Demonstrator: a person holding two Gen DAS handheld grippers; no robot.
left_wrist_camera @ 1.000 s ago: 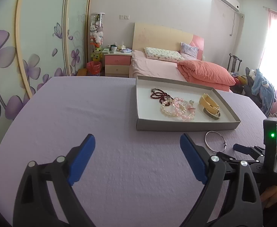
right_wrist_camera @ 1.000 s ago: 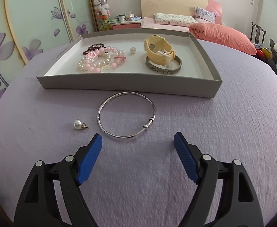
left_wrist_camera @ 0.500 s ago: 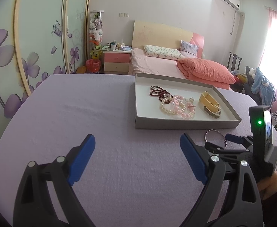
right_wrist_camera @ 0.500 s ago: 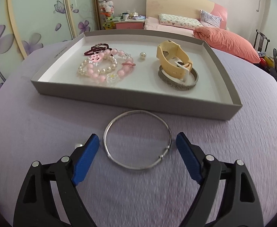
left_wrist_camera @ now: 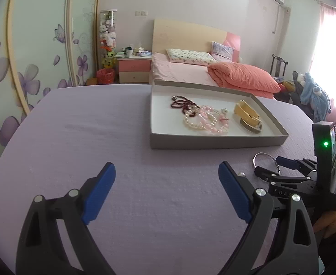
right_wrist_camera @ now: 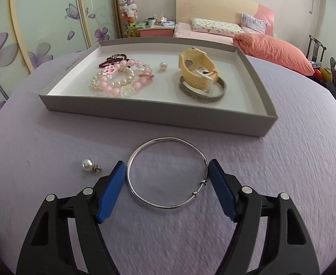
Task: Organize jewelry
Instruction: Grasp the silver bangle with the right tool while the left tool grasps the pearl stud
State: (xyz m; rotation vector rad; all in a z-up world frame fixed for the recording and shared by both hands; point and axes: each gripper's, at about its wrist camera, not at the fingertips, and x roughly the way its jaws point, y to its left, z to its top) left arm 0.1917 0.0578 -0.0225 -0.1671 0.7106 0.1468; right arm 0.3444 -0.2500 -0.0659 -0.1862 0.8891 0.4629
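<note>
right hand-held gripper (right_wrist_camera: 166,178) spread, blue fingertips (right_wrist_camera: 118,174) flanking silver bangle (right_wrist_camera: 166,171) flat on purple bench (right_wrist_camera: 282,171), contact unclear | pearl earring (right_wrist_camera: 87,165) at 9 o'clock of bangle | grey tray (right_wrist_camera: 158,114) at 12 o'clock holding bracelets | left hand-held gripper (left_wrist_camera: 166,192) released, grasping nothing

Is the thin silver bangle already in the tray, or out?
Out: the silver bangle lies on the purple cloth before the tray.
</note>
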